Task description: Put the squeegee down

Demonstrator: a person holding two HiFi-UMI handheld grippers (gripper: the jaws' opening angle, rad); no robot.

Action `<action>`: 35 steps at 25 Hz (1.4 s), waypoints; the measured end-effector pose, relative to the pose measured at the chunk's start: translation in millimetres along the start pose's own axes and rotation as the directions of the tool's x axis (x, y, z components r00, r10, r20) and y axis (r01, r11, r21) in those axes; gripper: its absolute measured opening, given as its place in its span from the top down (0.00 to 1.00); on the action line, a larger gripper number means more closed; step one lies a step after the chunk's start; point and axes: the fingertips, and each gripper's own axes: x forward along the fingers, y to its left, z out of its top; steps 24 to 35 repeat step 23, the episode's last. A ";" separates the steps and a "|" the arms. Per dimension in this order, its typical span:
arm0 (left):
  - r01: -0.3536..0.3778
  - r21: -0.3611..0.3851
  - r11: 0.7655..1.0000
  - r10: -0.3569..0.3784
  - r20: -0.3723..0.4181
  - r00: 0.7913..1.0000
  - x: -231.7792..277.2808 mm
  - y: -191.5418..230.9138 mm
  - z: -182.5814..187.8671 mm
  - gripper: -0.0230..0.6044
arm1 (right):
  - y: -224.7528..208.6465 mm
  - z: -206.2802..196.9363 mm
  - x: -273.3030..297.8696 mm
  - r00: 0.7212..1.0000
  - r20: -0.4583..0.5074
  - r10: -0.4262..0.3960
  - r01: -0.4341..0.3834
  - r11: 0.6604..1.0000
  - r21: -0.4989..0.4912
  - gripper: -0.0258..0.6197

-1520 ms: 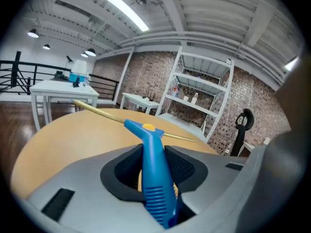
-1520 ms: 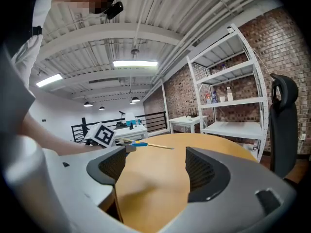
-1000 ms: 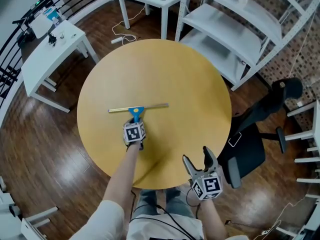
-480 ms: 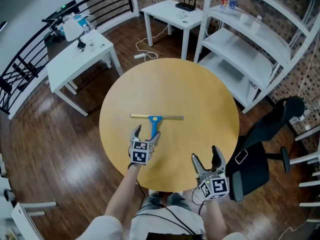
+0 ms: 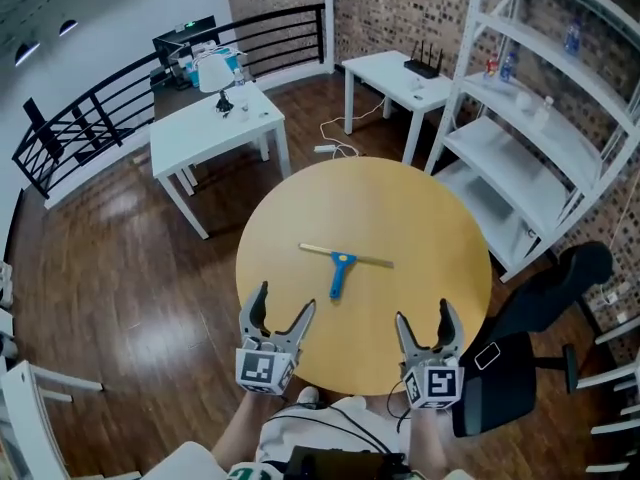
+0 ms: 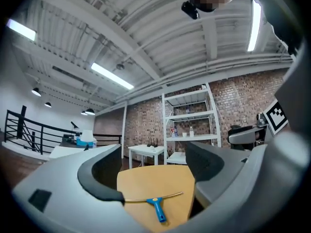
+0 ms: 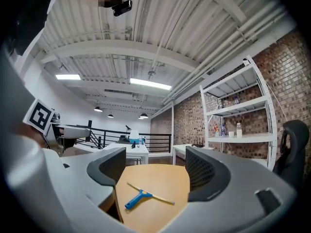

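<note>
Left gripper gapes empty (right gripper too), squeegee lies flat on the table, so I reckon nothing's left to do.

A blue-handled squeegee lies flat on the round wooden table.

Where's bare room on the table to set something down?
The far half of the round table, beyond the squeegee, is bare; so are the strips left of it and right toward the chair. Only the centre is taken; the left gripper and right gripper hover open at the near rim.
</note>
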 end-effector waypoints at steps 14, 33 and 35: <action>0.006 0.000 1.000 -0.006 0.056 0.998 -17.9 4.0 12.4 0.32 | 37.0 14.4 2.4 0.995 0.056 0.081 -0.081 0.997 0.014 0.33; 0.043 0.011 0.999 -0.043 0.037 0.998 -8.3 1.6 6.2 0.35 | 28.9 8.8 4.5 0.998 0.037 0.053 -0.053 0.998 0.017 0.33; 0.043 0.011 0.999 -0.043 0.037 0.998 -8.3 1.6 6.2 0.35 | 28.9 8.8 4.5 0.998 0.037 0.053 -0.053 0.998 0.017 0.33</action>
